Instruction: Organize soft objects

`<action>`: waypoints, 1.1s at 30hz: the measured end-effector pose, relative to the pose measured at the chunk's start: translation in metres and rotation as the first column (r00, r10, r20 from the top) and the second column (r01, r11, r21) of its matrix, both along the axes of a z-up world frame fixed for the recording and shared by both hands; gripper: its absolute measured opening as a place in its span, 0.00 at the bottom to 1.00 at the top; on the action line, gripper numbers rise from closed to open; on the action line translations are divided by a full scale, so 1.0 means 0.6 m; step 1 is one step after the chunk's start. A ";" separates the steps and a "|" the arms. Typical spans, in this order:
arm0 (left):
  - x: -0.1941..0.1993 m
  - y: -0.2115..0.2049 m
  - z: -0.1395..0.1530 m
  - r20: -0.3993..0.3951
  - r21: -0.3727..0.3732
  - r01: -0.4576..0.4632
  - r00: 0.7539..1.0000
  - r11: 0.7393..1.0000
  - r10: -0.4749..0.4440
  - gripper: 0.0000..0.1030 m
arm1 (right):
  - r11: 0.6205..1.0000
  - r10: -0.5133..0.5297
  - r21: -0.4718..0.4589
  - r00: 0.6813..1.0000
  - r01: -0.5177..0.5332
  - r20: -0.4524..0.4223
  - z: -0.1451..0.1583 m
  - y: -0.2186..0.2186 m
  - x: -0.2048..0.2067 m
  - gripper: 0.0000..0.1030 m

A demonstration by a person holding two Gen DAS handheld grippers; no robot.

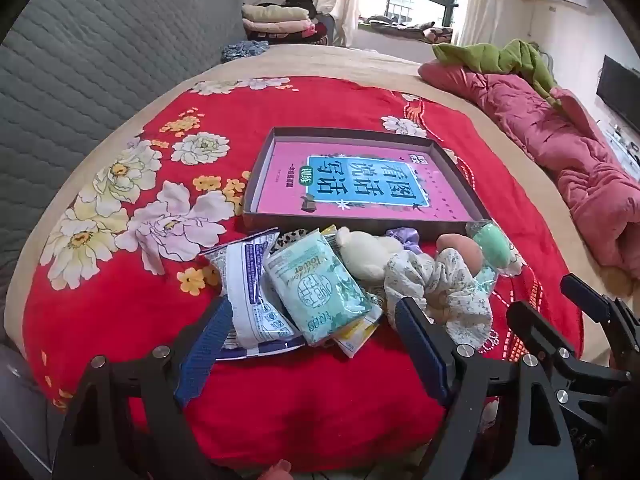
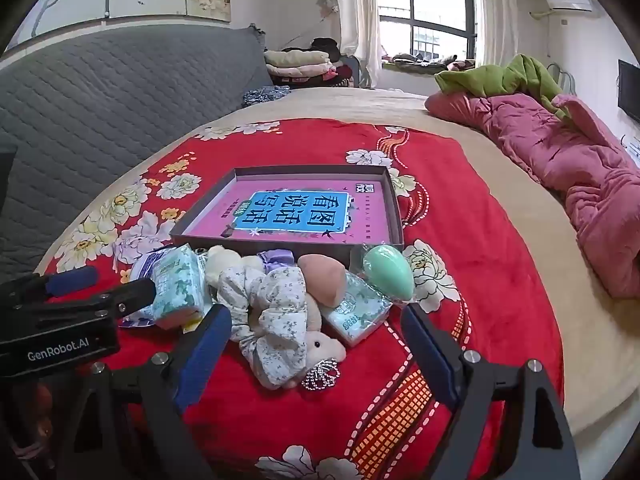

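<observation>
Tray (image 2: 394, 216) behind scrunchie (image 2: 272, 312)

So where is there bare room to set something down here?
The tray holds only a flat pink sheet. Bare red blanket lies between the pile and both tools. Crowded: the strip before the tray, from tissue packs to green sponge.

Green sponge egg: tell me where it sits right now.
The green sponge egg lies on the red blanket at the pile's right end, against the box's near right corner, beside the beige sponge.
</observation>
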State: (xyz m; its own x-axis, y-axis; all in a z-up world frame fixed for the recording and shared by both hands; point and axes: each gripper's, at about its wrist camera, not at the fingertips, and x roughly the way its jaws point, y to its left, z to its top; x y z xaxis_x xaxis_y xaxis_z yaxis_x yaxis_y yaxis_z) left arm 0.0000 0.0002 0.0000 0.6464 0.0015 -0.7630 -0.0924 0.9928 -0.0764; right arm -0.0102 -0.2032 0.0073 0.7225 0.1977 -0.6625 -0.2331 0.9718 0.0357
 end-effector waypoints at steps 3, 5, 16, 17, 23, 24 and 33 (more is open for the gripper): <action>0.000 0.001 0.002 0.002 -0.003 -0.004 1.000 1.000 0.004 0.82 | 1.000 0.002 -0.020 1.000 -0.002 0.023 0.001 -0.001 -0.004 0.84; -0.001 0.004 0.004 0.006 -0.007 -0.013 1.000 1.000 0.013 0.82 | 1.000 0.003 -0.017 1.000 -0.002 0.031 0.003 -0.005 -0.005 0.84; -0.004 0.008 0.002 0.009 -0.030 -0.008 1.000 1.000 0.009 0.82 | 1.000 -0.013 -0.026 1.000 0.014 0.022 0.005 0.000 0.000 0.84; -0.004 0.008 0.003 0.009 -0.031 -0.010 1.000 0.999 0.010 0.82 | 0.999 -0.016 -0.028 1.000 0.017 0.022 0.005 0.001 0.001 0.84; -0.003 0.011 0.000 0.003 -0.028 -0.010 1.000 1.000 0.011 0.82 | 1.000 -0.010 -0.029 1.000 0.011 0.025 0.007 -0.002 -0.002 0.84; -0.003 0.011 0.001 0.005 -0.027 -0.009 1.000 1.000 0.009 0.82 | 1.000 -0.009 -0.028 1.000 0.010 0.027 0.007 -0.001 -0.002 0.84; -0.002 0.008 -0.003 0.004 -0.031 -0.007 1.000 0.999 0.007 0.82 | 0.999 -0.024 -0.030 0.999 0.024 0.024 0.001 -0.004 0.002 0.84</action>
State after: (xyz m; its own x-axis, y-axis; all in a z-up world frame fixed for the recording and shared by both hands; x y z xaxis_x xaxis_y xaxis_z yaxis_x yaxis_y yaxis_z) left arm -0.0014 0.0053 -0.0020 0.6495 -0.0178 -0.7602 -0.0987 0.9893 -0.1074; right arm -0.0091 -0.2055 0.0079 0.7425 0.1598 -0.6505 -0.2101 0.9777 0.0004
